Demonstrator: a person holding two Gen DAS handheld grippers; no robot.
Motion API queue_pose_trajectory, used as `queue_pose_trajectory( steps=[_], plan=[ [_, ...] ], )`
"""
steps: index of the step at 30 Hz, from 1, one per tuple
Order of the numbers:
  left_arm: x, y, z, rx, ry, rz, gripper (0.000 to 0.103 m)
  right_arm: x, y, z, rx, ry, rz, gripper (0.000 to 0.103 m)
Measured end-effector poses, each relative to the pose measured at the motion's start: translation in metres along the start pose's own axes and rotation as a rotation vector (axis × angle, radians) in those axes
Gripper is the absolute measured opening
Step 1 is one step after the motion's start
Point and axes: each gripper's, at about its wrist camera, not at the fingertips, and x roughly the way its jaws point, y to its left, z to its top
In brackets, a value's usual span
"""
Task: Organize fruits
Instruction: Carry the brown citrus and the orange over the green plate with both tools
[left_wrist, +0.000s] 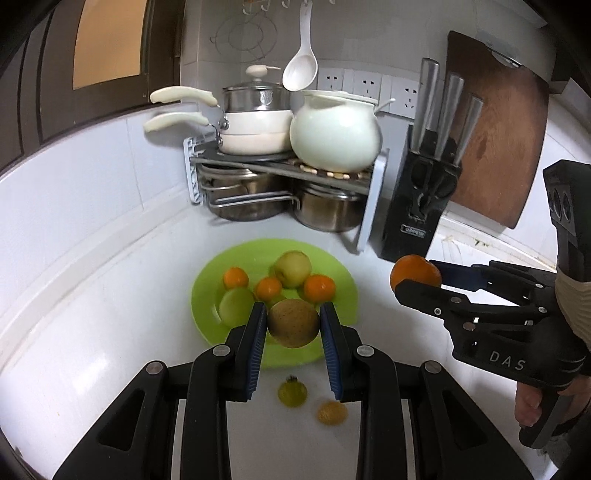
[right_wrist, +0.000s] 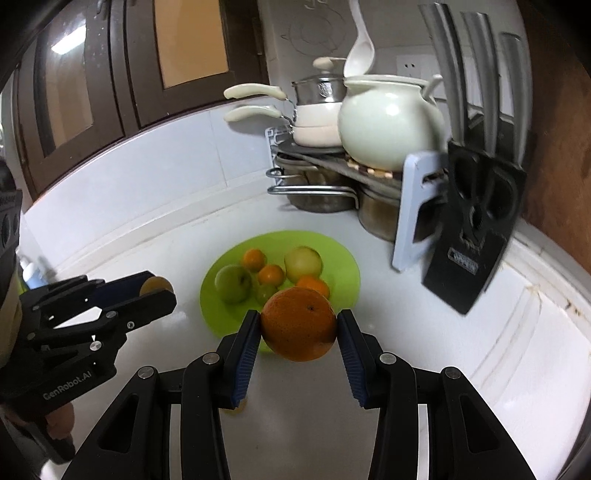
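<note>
Both tools loaded over the plate (left_wrist: 207, 280)

Left tool (left_wrist: 293, 325) pinches a firm pear (left_wrist: 293, 323), right tool (right_wrist: 299, 325) clamps a round orange (right_wrist: 299, 323); grip widest part.

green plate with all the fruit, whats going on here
A person holding a claw in each hand is gathering fruit onto the green plate. The left claw grips a brownish pear and the right claw grips a large orange, both held above the plate's near edge. Two small fruits lie loose on the counter.
</note>
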Motion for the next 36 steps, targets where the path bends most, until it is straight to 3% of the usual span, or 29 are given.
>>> queue_pose_trajectory(
  steps=[16, 36],
  plan=[
    [0.052, 0.028, 0.051, 0.023, 0.0, 0.005, 0.03, 0.062, -0.005, 0.063, -0.041, -0.002, 0.055, 0.043],
    [0.153, 0.071, 0.068, 0.044, 0.153, -0.047, 0.03, 0.165, -0.018, 0.09, -0.061, 0.146, 0.095, 0.043]
  ],
)
